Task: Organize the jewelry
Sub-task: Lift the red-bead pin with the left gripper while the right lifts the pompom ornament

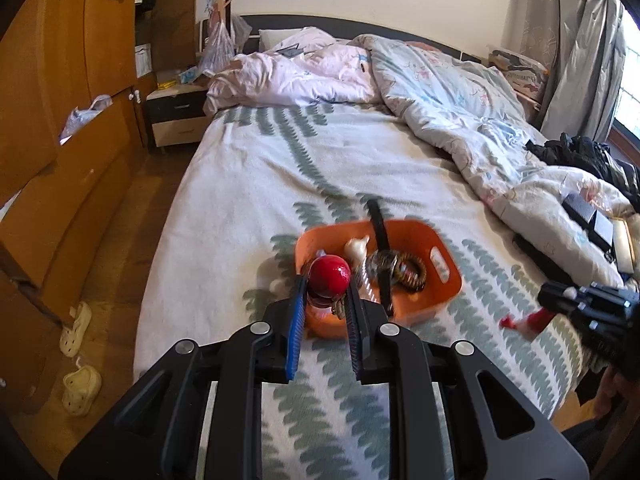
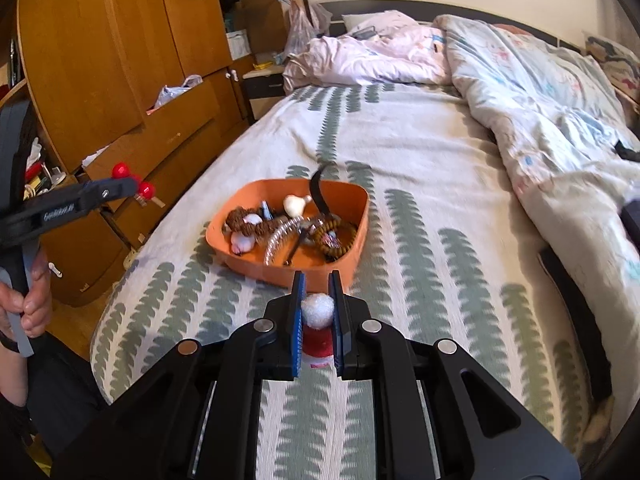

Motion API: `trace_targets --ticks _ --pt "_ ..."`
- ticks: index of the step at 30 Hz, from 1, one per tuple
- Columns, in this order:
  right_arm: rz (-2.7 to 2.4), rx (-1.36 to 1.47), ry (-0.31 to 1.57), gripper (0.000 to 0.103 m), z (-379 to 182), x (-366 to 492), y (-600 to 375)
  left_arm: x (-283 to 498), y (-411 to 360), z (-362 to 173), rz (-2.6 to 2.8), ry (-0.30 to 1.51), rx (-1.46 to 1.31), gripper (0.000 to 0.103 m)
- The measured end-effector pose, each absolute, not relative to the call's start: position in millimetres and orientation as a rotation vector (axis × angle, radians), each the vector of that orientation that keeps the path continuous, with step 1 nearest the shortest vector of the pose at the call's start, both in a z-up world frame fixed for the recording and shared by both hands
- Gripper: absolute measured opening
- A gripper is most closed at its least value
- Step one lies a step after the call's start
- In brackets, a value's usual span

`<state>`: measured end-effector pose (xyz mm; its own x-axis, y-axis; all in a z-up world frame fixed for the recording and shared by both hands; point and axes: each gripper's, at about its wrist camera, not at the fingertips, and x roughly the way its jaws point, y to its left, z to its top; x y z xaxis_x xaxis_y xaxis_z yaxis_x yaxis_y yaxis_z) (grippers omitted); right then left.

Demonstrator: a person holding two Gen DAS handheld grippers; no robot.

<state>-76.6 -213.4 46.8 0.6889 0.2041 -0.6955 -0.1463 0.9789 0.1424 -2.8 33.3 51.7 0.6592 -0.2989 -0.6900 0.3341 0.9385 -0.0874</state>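
Left gripper [image 1: 324,294]: fingers clamped on a red-balled ornament [image 1: 329,276], held level | Right gripper [image 2: 318,300]: fingers closed on a red-and-white pompom piece [image 2: 317,320] | Person's hand [image 2: 34,300] gripped the left handle.

The red cherry clip's [image 1: 329,278] lower part hides behind blue pads [image 1: 295,332], tray [image 1: 444,268] contents blurred

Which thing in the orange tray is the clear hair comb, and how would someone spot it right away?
On the bed sits an orange tray full of trinkets. Near the tray's middle, toward its near rim, lies the comb, a curved see-through arc with fine teeth. Its neighbours are opaque: brown bead bracelets to its right and white fluffy bits to its left.
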Motion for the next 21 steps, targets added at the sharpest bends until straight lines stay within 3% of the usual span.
trace_targets --ticks 11,21 --pt "0.05 0.146 0.862 0.012 15.1 -104.2 -251.3 -33.1 66.2 5.8 -0.25 0.841 0.056 0.02" --pt "-0.03 0.133 0.911 0.012 -8.8 -79.4 -264.3 -17.2 67.1 -23.1 -0.194 0.855 0.084 0.02"
